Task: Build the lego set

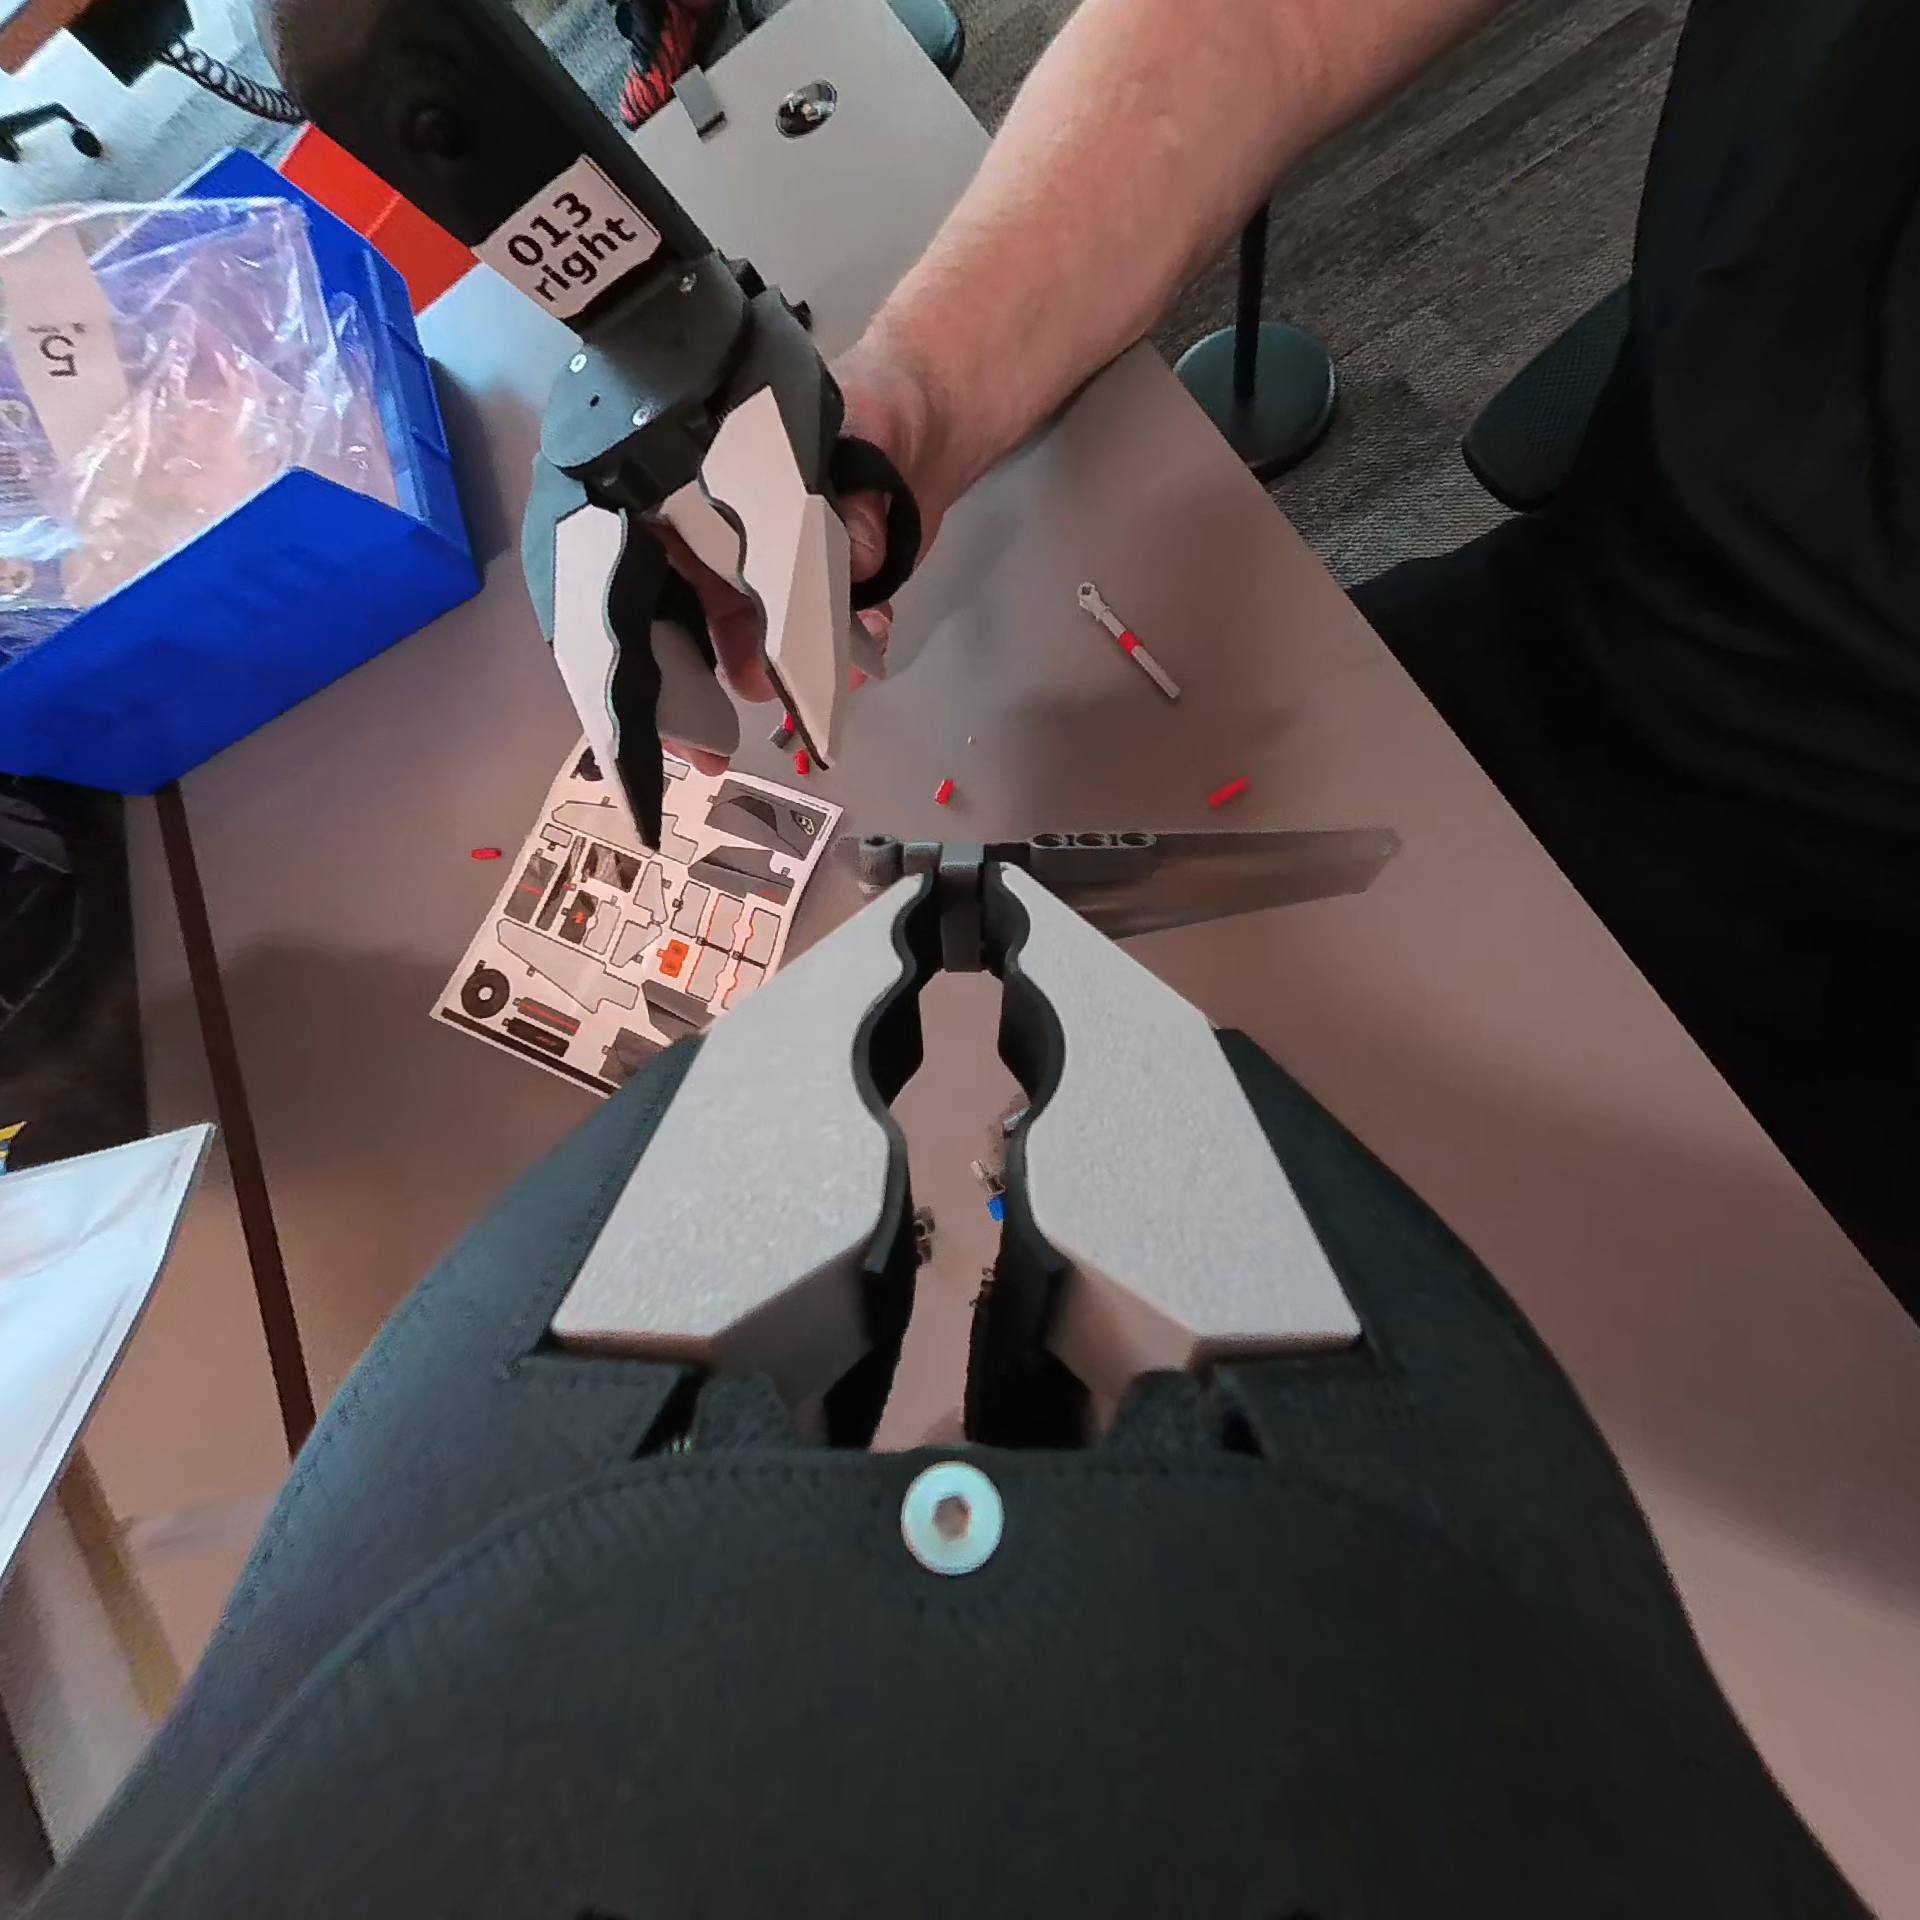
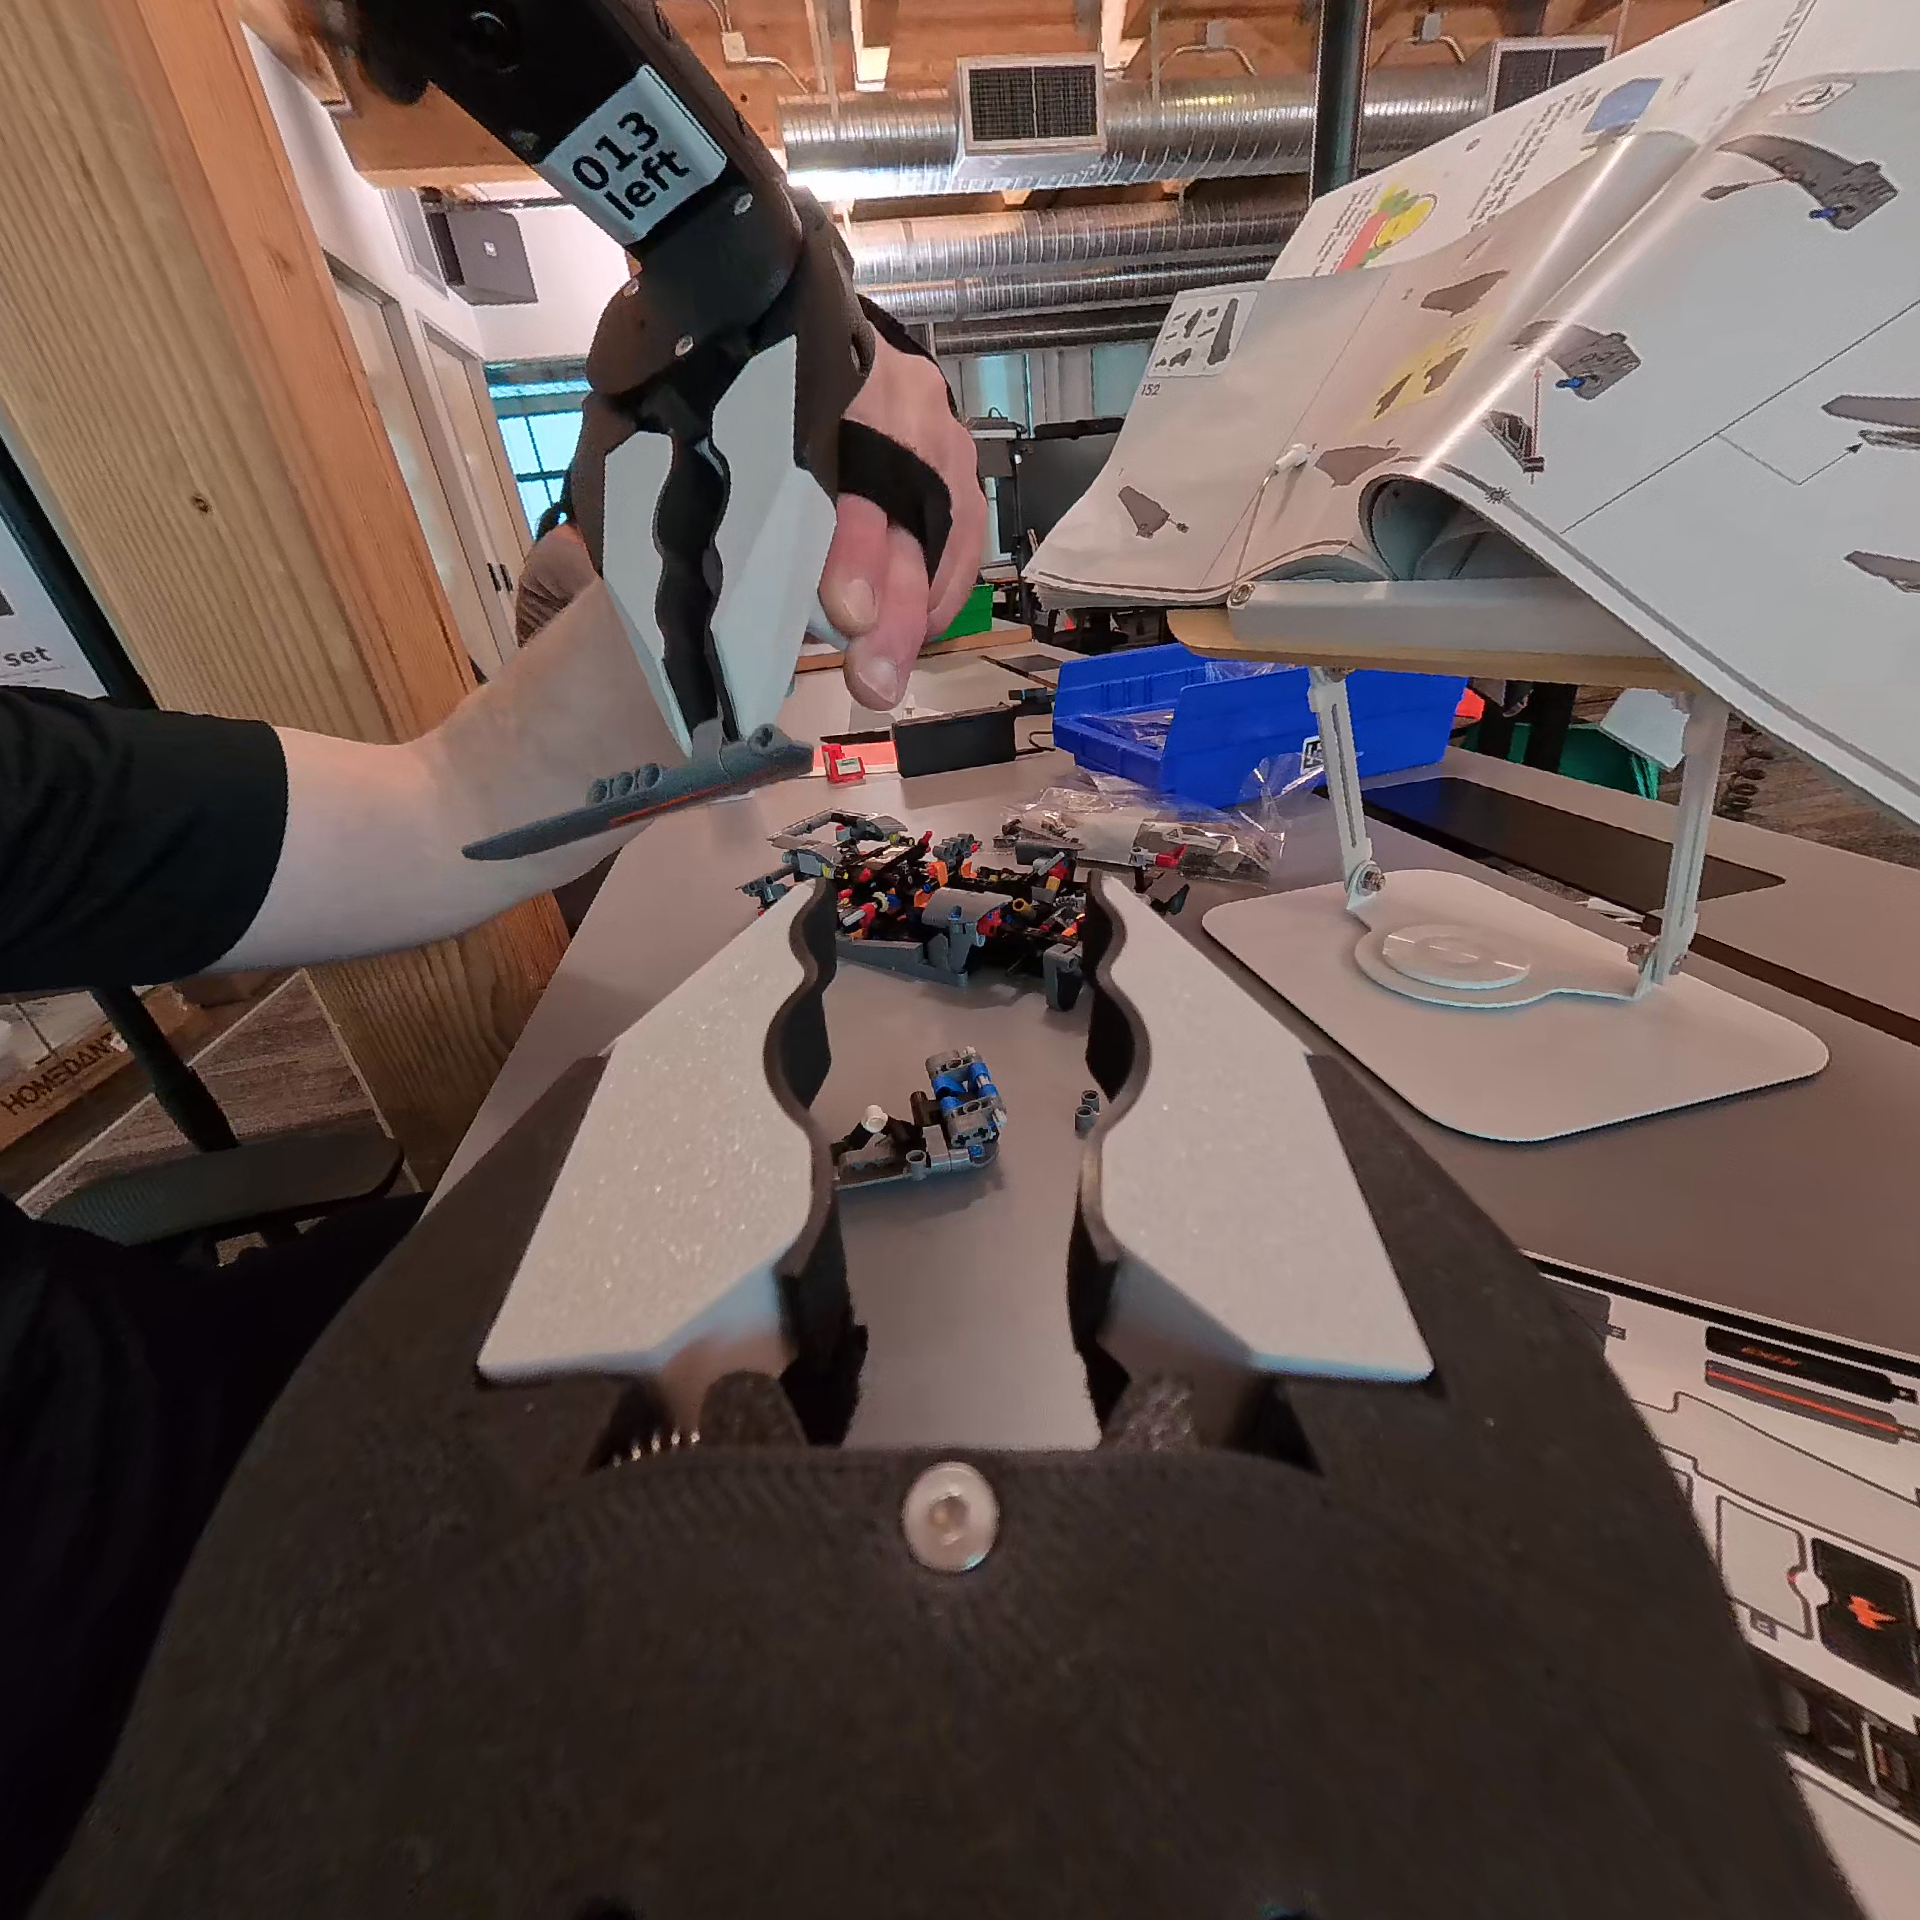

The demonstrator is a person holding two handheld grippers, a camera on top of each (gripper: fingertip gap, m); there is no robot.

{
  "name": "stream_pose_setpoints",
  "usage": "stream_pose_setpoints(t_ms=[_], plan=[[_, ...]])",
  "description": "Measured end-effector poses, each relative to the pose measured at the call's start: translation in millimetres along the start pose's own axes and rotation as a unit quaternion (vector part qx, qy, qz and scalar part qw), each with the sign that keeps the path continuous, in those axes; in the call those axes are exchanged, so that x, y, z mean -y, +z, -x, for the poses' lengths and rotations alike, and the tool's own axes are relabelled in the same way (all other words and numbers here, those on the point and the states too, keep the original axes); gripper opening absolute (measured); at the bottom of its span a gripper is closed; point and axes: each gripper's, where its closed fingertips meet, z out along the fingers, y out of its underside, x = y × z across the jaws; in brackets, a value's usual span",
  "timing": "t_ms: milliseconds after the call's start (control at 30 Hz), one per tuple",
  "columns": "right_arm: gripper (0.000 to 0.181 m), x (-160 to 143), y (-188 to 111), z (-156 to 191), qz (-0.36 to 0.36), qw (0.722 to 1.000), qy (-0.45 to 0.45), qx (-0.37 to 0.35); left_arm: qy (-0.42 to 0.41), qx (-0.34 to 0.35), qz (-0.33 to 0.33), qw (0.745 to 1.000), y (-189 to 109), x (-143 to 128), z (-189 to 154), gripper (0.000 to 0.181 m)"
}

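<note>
My left gripper point(image 1: 958, 894) is shut on a long dark grey Lego panel point(image 1: 1226, 868) and holds it level above the table. In the right wrist view the left gripper point(image 2: 722, 732) grips that panel point(image 2: 623, 805) by its end, up and to the left. My right gripper point(image 2: 961, 899) is open and empty, low over the table. Beyond its tips lies the partly built car chassis point(image 2: 935, 935). Between its fingers sits a small sub-assembly with blue parts point(image 2: 951, 1127). In the left wrist view the right gripper point(image 1: 738, 795) hangs open over the sticker sheet point(image 1: 644, 935).
Small red pins point(image 1: 943, 792) and a grey axle with a red bush point(image 1: 1127, 639) lie loose on the table. A blue bin point(image 1: 239, 623) holds plastic bags. An instruction booklet point(image 2: 1558, 364) rests on a white stand point(image 2: 1507, 1029). A parts bag point(image 2: 1143, 831) lies behind the chassis.
</note>
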Motion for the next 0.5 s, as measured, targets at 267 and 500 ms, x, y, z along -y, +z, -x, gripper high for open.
stream_pose_setpoints(t_ms=[267,500], plan=[[0.045,0.8,-0.5,0.0,-0.001,1.000,-0.001,0.000,-0.003,-0.026,0.023,0.999,8.0,-3.8,-5.9,0.005],[0.046,1.4,-0.6,0.4,-0.001,1.000,-0.004,0.000,-0.009,-0.036,0.035,0.999,9.0,-7.6,-9.5,0.005]])
